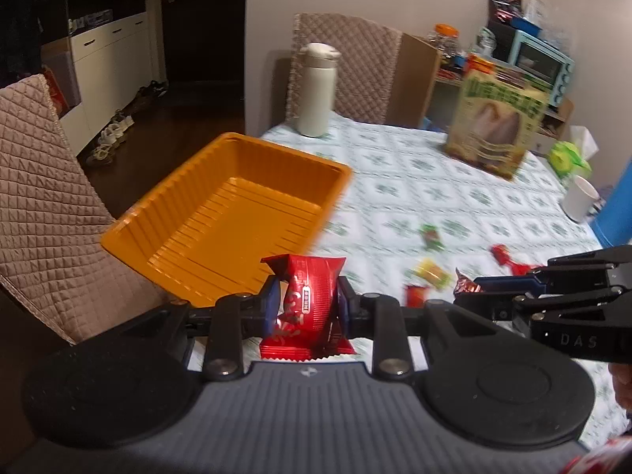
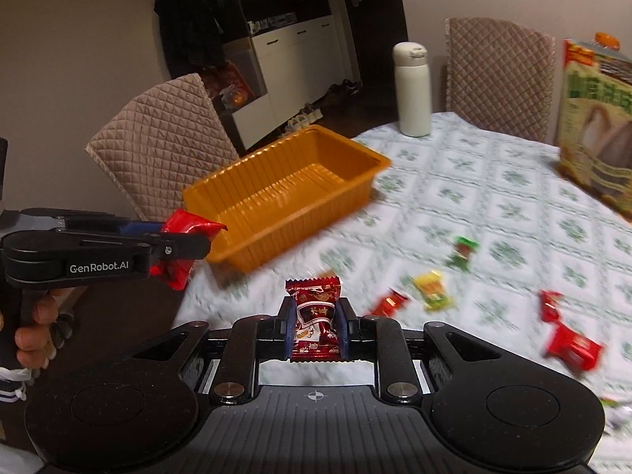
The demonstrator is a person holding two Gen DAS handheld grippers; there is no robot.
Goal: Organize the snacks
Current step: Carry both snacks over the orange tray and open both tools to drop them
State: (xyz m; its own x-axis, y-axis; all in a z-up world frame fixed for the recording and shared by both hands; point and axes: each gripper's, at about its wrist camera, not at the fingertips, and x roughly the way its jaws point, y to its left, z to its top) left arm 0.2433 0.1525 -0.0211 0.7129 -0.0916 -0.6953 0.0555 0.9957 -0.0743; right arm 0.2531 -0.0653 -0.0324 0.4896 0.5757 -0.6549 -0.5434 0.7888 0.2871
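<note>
A bright red snack packet (image 1: 306, 300) with white lettering and crimped ends is clamped upright between the jaws of the left gripper (image 1: 306, 308), held just before the near rim of the ribbed orange tray (image 1: 237, 213) that sits empty at the bench (image 1: 434, 181) edge. A darker red, glossy packet (image 2: 316, 320) — printed with a white and gold label — is clamped in the same way by the jaws of the right gripper (image 2: 316, 328), above the green-patterned cloth. Further snacks are scattered on the bench to the right of the tray — a green one (image 2: 463, 252), a yellow one (image 2: 432, 290) and several red ones (image 2: 572, 345).
</note>
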